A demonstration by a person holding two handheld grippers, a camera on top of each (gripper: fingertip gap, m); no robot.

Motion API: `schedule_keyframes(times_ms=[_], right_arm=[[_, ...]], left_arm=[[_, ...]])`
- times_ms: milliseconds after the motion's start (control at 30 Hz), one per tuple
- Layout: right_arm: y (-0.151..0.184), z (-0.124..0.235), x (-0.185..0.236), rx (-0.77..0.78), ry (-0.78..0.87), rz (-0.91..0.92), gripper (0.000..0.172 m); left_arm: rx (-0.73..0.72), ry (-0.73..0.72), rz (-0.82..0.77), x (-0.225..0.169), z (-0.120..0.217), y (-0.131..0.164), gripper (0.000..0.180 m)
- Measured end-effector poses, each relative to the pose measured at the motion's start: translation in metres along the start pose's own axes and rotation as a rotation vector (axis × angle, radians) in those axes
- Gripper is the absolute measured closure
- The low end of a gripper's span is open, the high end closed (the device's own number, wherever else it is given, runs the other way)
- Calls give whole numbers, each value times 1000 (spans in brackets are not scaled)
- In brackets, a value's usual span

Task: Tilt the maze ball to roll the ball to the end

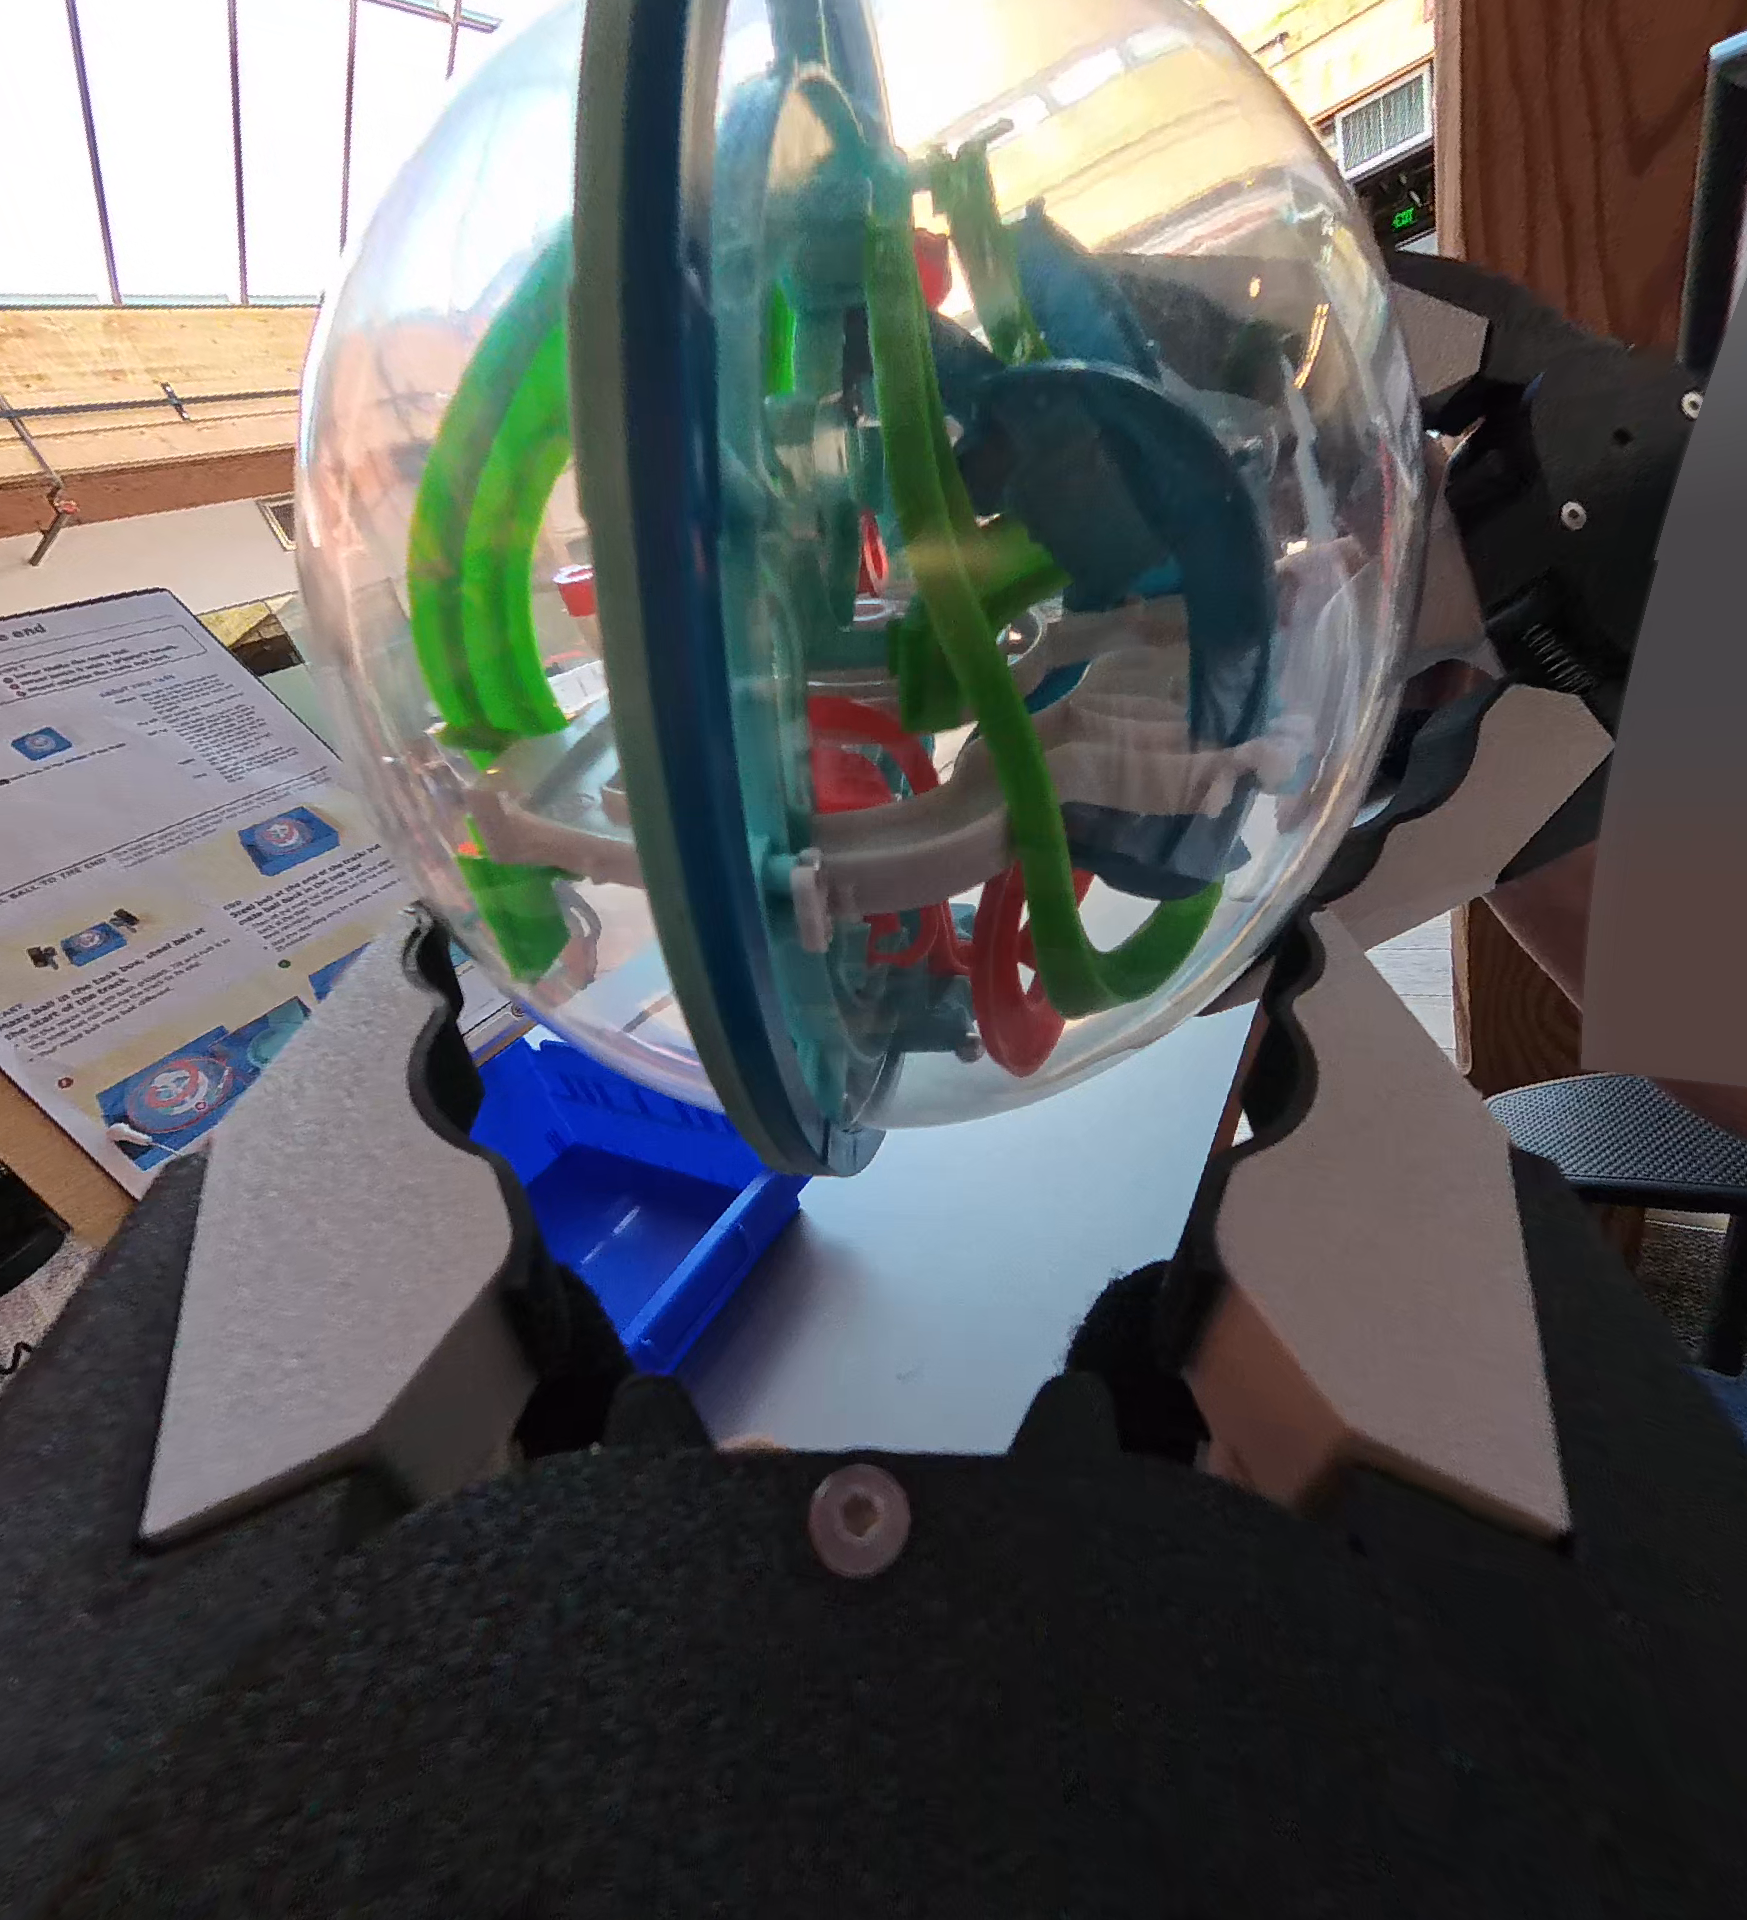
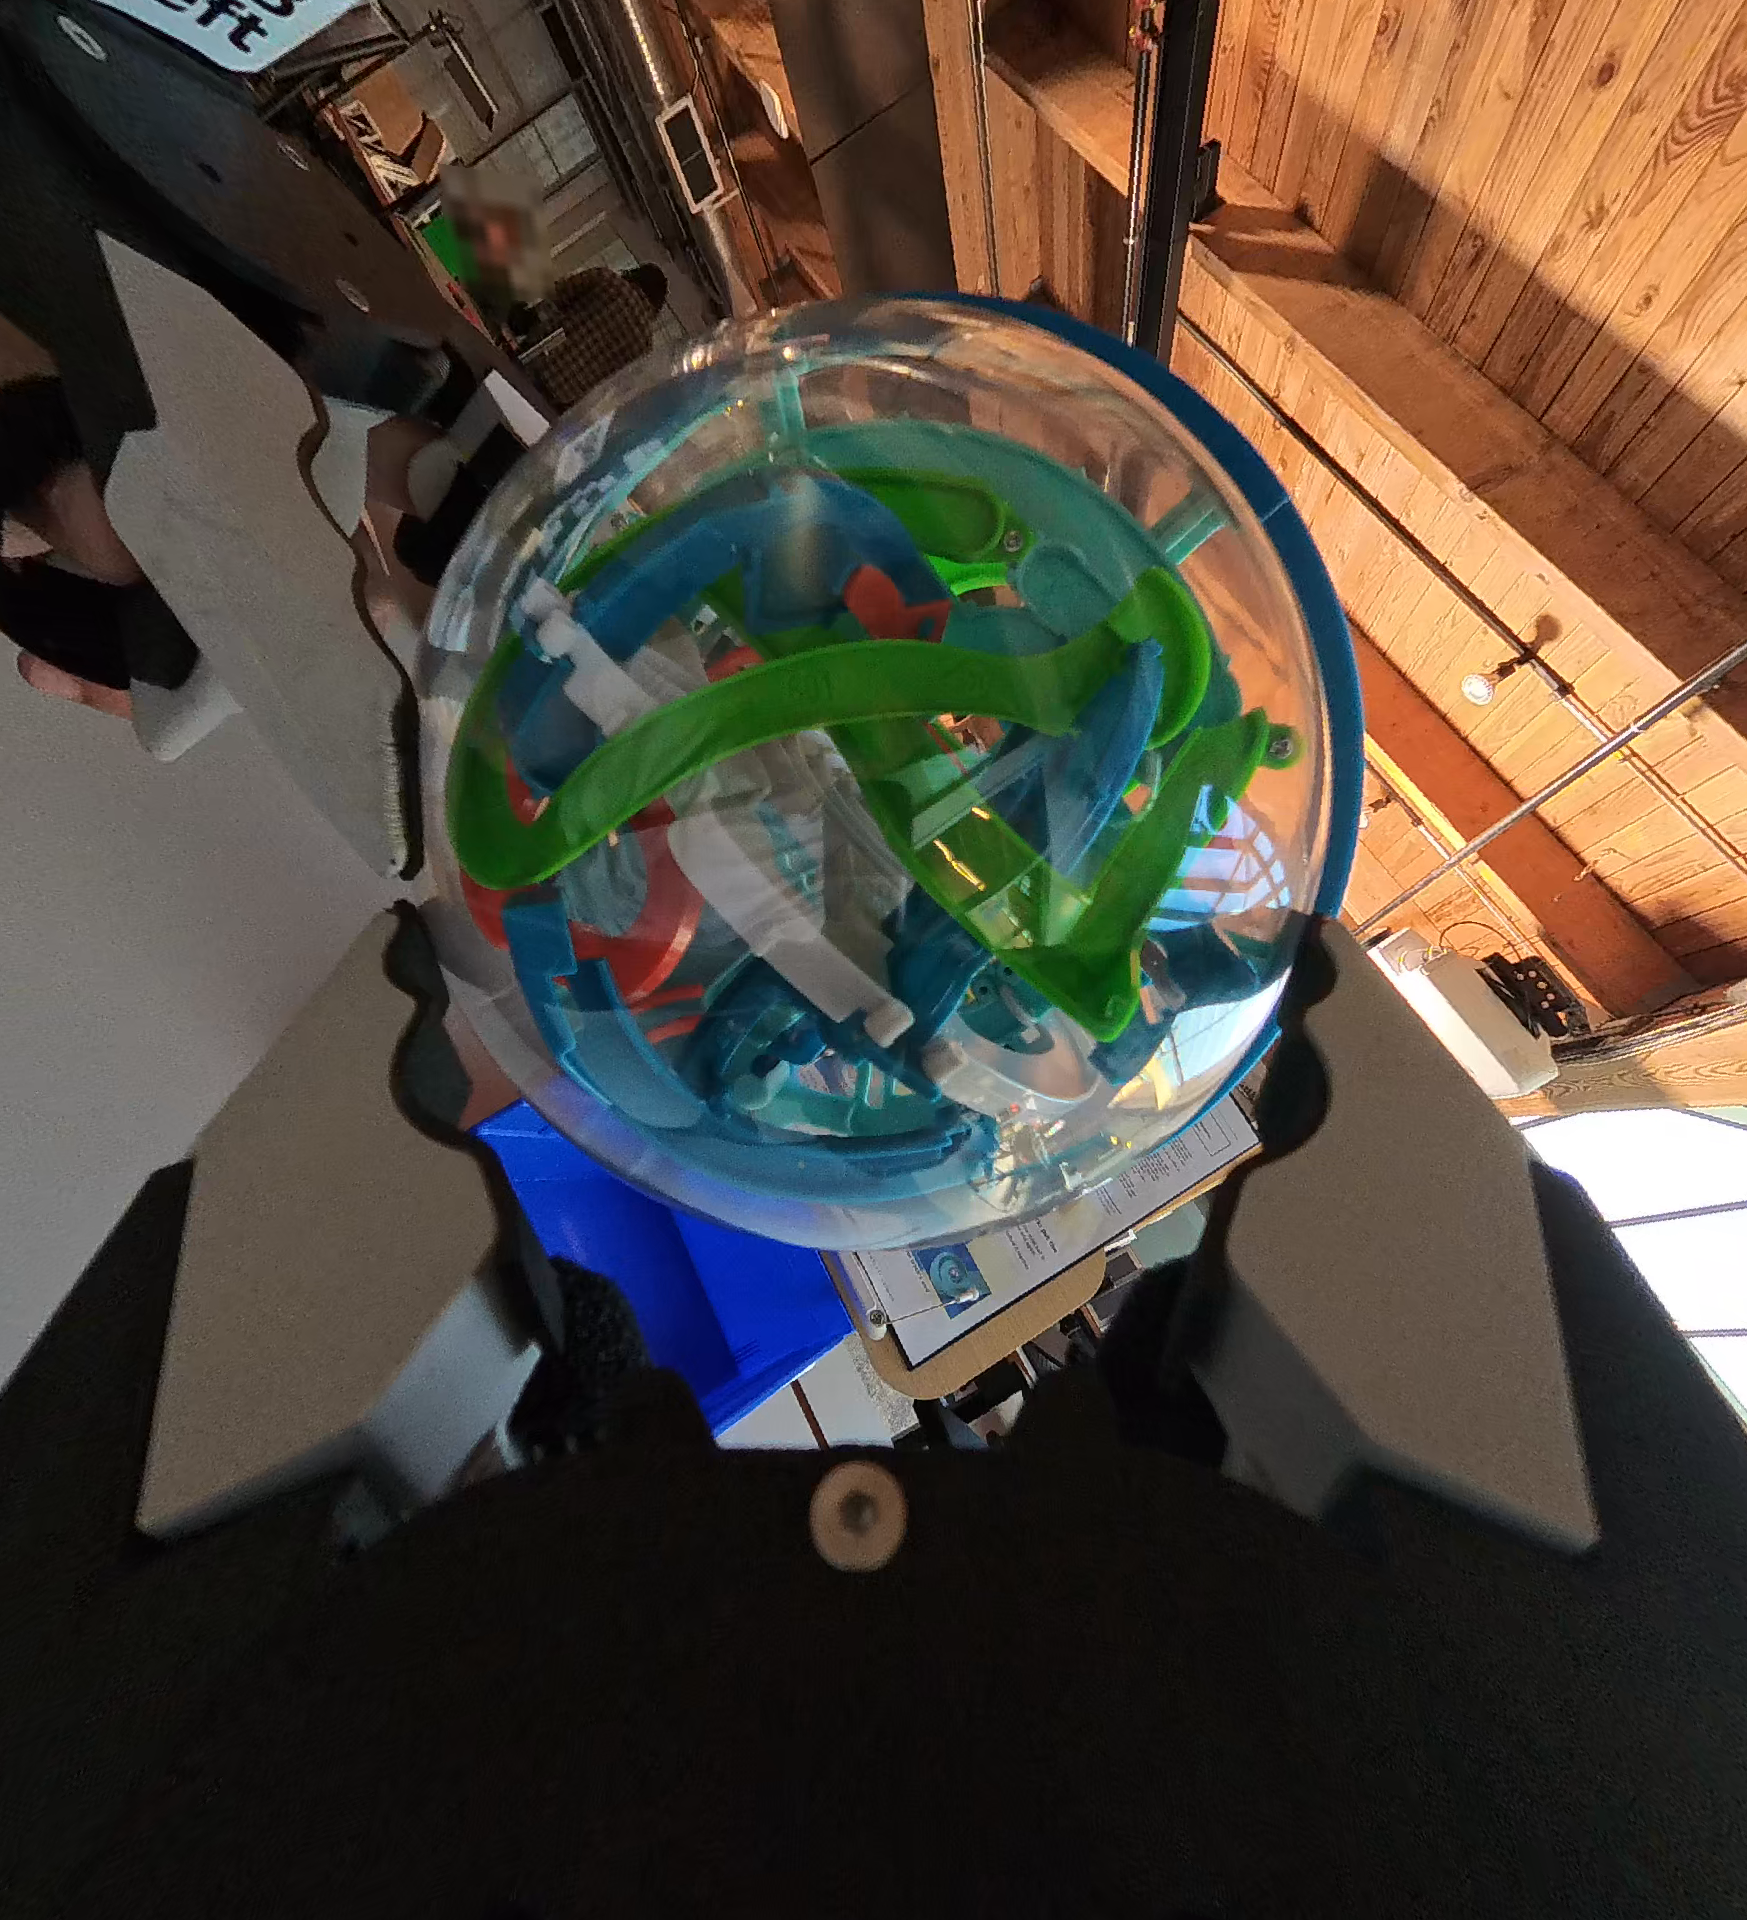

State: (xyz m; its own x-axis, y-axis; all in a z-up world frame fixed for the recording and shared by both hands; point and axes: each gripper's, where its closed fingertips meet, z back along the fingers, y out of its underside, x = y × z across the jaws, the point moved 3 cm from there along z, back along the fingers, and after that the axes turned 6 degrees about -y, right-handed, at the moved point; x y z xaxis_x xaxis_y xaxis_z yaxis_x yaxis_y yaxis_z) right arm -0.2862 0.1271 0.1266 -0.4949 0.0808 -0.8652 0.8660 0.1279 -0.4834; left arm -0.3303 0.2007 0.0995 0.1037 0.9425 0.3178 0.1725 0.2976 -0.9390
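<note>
Between the left gripper's (image 1: pixel 853 956) spread fingertips and the right gripper's (image 2: pixel 853 956), the clear maze ball (image 2: pixel 879 769) was clamped aloft, both pairs pressing its shell from opposite sides. Its blue seam ring (image 1: pixel 682 727) stood near upright, above a blue box (image 1: pixel 640 1195). An instruction sheet (image 1: pixel 121 810) leaned nearby; its writing is left unquoted.

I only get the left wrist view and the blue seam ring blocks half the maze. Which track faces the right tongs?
Observer: A green track winds across the near side of the maze ball.
Operator: Are the right tongs on the ball?
Observer: Yes, the right tongs have a pad against each side of the shell.
Operator: What is under it?
Observer: A blue bin, beside an instruction sheet.
</note>
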Motion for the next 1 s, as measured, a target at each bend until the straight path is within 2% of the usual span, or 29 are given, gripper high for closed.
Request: schedule_keyframes(times_ms=[633,833,1000], right_arm=[[2,0,0,5,-5,-8,19],[18,-8,2,39,-57,-92,19],[27,-13,4,47,-67,-108,19]], left_arm=[[13,-3,8,1,-1,2,32],[80,6,88,7,-9,17,32],[102,-13,79,10,-12,23,32]])
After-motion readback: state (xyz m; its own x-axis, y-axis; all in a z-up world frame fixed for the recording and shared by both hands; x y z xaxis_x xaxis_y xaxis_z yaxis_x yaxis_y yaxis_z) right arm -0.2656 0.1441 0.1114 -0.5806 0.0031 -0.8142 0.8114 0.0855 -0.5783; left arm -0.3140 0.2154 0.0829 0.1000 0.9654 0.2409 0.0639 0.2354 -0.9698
